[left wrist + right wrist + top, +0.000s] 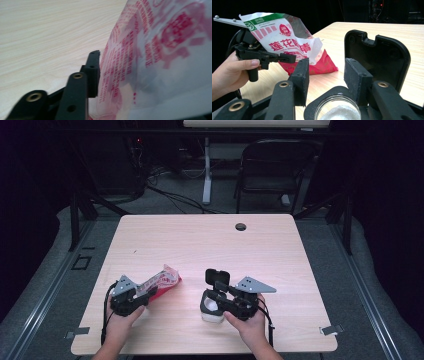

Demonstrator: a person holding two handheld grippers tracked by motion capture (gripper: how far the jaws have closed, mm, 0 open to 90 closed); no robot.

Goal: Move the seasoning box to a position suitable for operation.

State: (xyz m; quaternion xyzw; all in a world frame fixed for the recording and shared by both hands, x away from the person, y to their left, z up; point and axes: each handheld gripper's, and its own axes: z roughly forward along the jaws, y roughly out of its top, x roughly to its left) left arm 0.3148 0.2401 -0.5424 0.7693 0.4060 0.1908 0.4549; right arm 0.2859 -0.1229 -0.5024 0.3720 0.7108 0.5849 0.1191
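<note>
A red and white printed bag (pixel 162 281) (pixel 287 40) stands tilted on the table's left front. My left gripper (pixel 146 295) is shut on its lower part. One black finger (pixel 93 71) presses the bag's side (pixel 162 62), and the bag hides the other finger. A white jar (pixel 210 312) with white powder (pixel 340 112) inside stands at front centre. Its black flip lid (pixel 217 276) (pixel 384 55) is swung up and open. My right gripper (pixel 216 296) (pixel 325 72) straddles the jar's black collar, its jaws shut on it. The bag sits a short way left of the jar.
The light wooden table (pixel 210 240) has a round cable hole (pixel 241 226) near its far edge. A black chair (pixel 275 165) and a desk leg stand beyond it. Both hands rest close to the table's front edge.
</note>
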